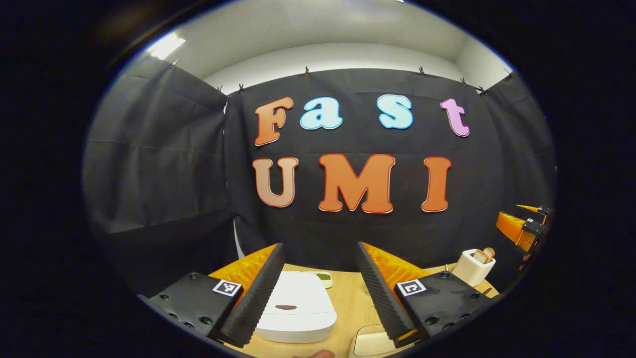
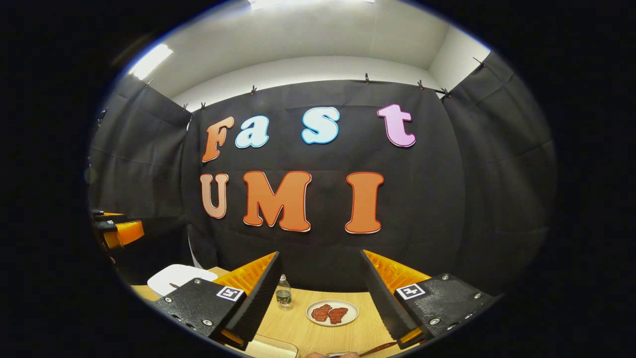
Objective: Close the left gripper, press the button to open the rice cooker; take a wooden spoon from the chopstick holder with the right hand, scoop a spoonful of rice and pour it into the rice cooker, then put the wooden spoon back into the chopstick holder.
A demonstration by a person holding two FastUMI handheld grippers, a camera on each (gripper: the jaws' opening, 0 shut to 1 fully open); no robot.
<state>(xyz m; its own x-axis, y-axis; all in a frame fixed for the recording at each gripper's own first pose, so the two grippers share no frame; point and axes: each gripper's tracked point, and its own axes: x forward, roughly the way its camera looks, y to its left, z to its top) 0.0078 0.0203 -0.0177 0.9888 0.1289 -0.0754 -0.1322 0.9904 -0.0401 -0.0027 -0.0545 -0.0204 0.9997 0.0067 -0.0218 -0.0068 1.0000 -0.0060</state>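
The white rice cooker (image 1: pixel 297 308) sits on the wooden table (image 1: pixel 350 303) with its lid down, just beyond my left gripper (image 1: pixel 319 246), which is open with nothing between its fingers. A dark mark shows on the lid's front. The white chopstick holder (image 1: pixel 474 267) stands at the right with wooden utensil ends sticking out of its top. My right gripper (image 2: pixel 320 254) is open and holds nothing, raised above the table. In the right gripper view the rice cooker (image 2: pixel 179 277) lies at the far left.
A small dish with something green (image 1: pixel 324 278) sits behind the cooker. A pale container (image 1: pixel 370 343) lies at the near edge. The right gripper view has a small bottle (image 2: pixel 283 293), a plate with red pieces (image 2: pixel 332 313) and a thin brown handle (image 2: pixel 378 348).
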